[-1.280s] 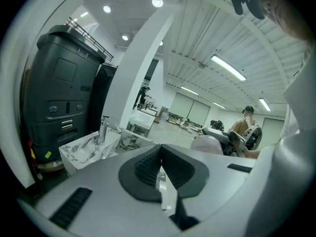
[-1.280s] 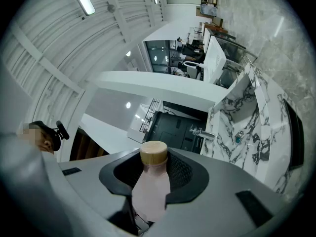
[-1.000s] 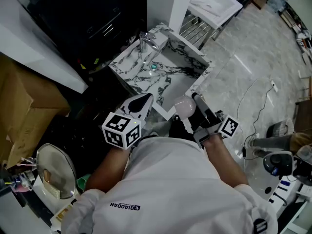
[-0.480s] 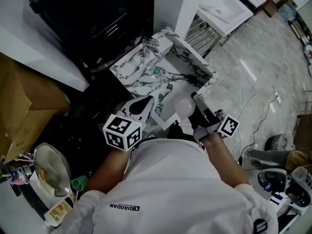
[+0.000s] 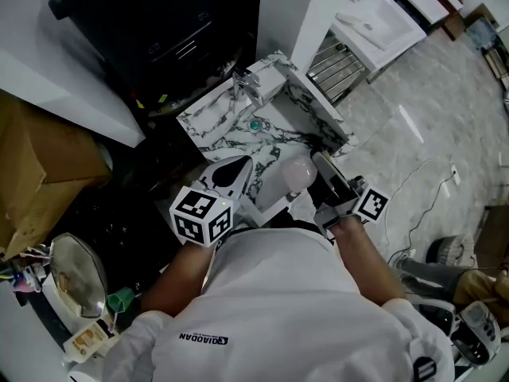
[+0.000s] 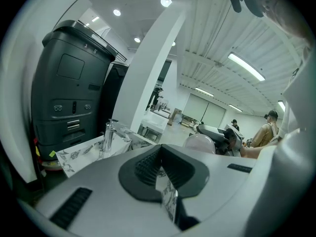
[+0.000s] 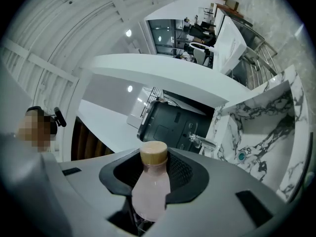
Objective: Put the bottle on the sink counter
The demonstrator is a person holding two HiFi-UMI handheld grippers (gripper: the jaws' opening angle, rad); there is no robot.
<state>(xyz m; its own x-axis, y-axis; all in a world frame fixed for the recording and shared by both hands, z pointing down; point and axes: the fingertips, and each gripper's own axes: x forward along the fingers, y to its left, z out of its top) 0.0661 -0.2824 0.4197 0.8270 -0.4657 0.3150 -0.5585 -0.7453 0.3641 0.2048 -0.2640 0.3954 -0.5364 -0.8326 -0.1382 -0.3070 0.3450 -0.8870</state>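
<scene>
At the far left a brown cardboard box (image 5: 40, 173) is leaning beside a tall black machine (image 5: 159, 30), which is standing just behind the sink. The left gripper (image 5: 236, 165) is hovering at the near left edge of the marble-patterned sink (image 5: 215, 130); in the left gripper view its jaws are lying pressed almost together, leaving only a thin slit through which the marble is showing, and they are holding nothing. Its marker cube (image 5: 203, 213) is sitting just in front of the person's white sleeve (image 5: 278, 309). On the sink, a chrome tap (image 5: 248, 82) is rising at the back rim and a small teal drain (image 5: 255, 123) is showing in the basin. To the right of the left gripper, the right gripper (image 5: 316, 172) is pinching a pale pink bottle (image 7: 150, 186) round its body, with the bottle's tan cap (image 7: 153, 153) pointing away from the camera towards the black machine. The bottle is being carried in the air, not resting on anything; from the head view it is showing over the near front corner of the sink, and how high above the counter it is hanging cannot be told. Farther right, a grey tiled floor (image 5: 429, 134) is stretching away.
</scene>
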